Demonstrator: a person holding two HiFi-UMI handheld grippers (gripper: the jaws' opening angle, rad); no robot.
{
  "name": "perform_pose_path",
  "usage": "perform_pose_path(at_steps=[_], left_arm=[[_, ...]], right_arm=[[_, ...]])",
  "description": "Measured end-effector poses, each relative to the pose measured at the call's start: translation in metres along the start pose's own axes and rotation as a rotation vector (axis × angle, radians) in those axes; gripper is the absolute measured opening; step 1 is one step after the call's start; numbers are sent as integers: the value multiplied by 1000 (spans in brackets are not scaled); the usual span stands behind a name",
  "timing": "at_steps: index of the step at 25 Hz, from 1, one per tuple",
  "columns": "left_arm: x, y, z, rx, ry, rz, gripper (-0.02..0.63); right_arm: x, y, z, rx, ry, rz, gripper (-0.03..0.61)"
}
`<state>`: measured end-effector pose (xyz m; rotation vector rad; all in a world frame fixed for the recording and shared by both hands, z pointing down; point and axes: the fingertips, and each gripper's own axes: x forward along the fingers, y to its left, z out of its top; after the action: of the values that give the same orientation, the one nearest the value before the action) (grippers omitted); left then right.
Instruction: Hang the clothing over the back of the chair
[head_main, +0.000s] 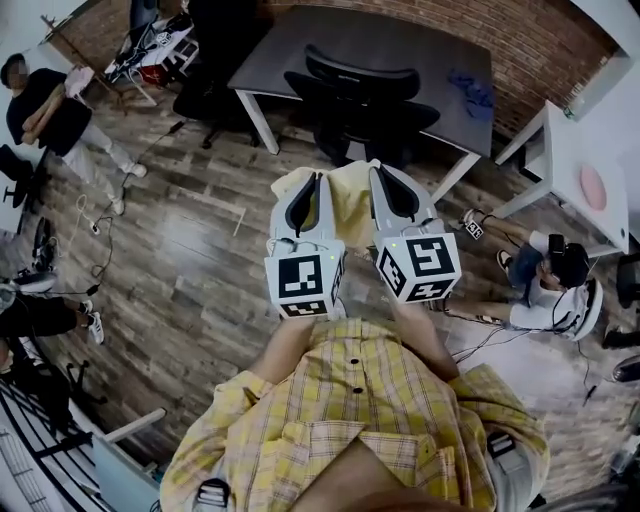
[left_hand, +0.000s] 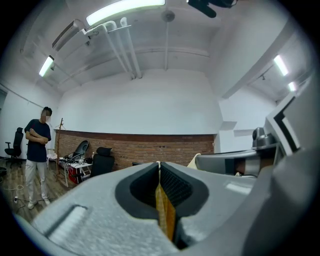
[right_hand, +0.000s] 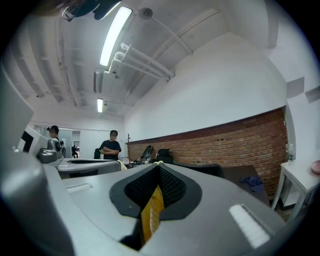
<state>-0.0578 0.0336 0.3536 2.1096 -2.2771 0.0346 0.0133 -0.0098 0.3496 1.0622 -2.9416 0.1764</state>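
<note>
The left tongs (head_main: 315, 185) were clamped on a fold of pale yellow clothing (head_main: 350, 205). The left gripper view showed the cloth as a thin upright strip pinched between the dark ribbed pads (left_hand: 175, 186). The right tongs (head_main: 381, 180) were clamped the same way on another part of the same garment, with a yellow strip showing between their closed jaws.

From the head view, the two tongs sat side by side, near each other, both pointing toward twelve o'clock. The clothing was bunched between and around their tips. At the six o'clock end of each tool sat a cube (head_main: 305, 280) with black and white square markers.

At twelve o'clock beyond the tips stood a black office chair (head_main: 360, 105). The clothing was in the tongs, not yet over the chair's back. Behind the chair, also at twelve o'clock, was a dark grey table (head_main: 380, 45), with a crumpled blue cloth (head_main: 470, 90) on it toward one o'clock.

At two o'clock stood a white table (head_main: 570, 150) bearing a pink round thing (head_main: 593, 187). At four o'clock a person (head_main: 545, 280) sat on the wooden floor (head_main: 200, 260). At ten o'clock a standing person (head_main: 50, 110) had arms folded. At six o'clock the holder's yellow checked shirt (head_main: 350, 420) filled the bottom of the view.
</note>
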Motion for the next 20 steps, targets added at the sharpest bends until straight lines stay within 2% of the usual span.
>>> perform_pose_path(at_steps=[11,20], left_arm=[[36,31,0,-23,3,-75,9],[69,37,-13,-14,24,-82,9]], right_arm=[[33,-8,2,-14,8,-101,9],[57,-30,-8,-14,15,-122,9]])
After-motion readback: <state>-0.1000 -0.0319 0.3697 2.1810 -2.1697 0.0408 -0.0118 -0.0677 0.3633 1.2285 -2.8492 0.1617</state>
